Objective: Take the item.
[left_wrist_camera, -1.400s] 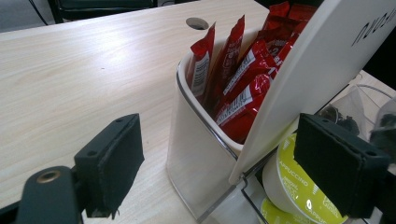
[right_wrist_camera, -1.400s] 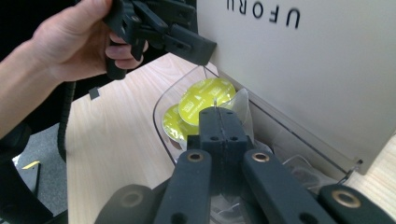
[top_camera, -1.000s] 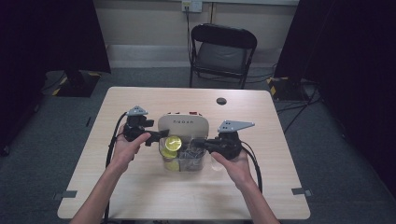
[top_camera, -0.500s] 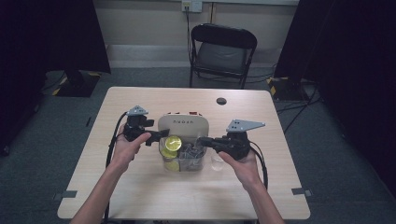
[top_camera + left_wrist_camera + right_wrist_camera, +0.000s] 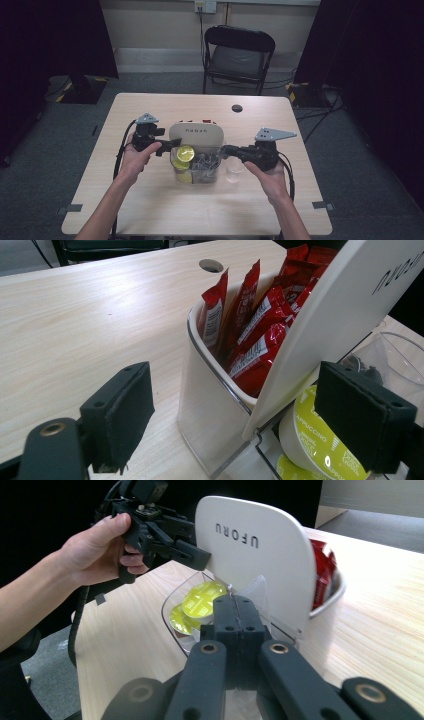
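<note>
Progress looks early: your left gripper, jaws wide apart, straddles the white organiser beside the yellow-green capsule; your right gripper, jaws pressed together, holds nothing I can confirm.

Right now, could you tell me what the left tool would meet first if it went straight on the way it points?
Probably the white organiser holding red sachets: it sits between the open left tool's jaws, with a yellow-green cappuccino capsule by one jaw. Depth is unclear.
</note>
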The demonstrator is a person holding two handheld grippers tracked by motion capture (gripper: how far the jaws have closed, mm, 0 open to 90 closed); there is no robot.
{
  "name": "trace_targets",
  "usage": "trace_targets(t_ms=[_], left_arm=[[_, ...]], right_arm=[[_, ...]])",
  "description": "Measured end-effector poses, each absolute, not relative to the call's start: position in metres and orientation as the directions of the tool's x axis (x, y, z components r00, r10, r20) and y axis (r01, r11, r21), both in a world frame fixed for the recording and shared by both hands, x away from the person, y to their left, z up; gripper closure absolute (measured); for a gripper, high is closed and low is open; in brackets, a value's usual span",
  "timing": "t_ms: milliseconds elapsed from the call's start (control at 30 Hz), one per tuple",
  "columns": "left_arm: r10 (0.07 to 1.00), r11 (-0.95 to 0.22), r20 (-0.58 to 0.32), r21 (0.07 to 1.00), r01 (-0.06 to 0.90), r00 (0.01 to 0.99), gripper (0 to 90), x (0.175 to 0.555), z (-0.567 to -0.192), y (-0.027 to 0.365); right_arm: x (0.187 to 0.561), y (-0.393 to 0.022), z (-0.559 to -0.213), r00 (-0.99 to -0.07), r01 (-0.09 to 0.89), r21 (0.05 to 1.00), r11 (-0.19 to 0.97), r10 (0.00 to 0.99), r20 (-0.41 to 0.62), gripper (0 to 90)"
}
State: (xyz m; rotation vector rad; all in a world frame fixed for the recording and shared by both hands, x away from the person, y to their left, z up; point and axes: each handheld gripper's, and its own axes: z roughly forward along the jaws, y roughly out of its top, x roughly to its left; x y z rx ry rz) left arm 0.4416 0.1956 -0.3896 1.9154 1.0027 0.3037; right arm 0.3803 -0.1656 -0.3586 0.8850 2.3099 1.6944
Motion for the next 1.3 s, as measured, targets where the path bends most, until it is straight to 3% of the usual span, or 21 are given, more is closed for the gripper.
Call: trace_targets(t_ms=[600, 1300], left_arm=[[0.75, -0.229, -0.194, 0.821, 0.523, 0.632, 15.7, 0.441, -0.388, 0.199], [0.752, -0.227, -0.198, 0.818, 0.529, 0.628, 15.5, 0.441, -0.39, 0.2]], right_arm=[[0.377, -0.193, -0.374, -0.775, 0.405, 0.893, 0.197, 0.592, 0.221, 90.0], [0.384, -0.193, -0.398, -0.751, 0.458, 0.859, 0.229, 0.616, 0.236, 90.0]])
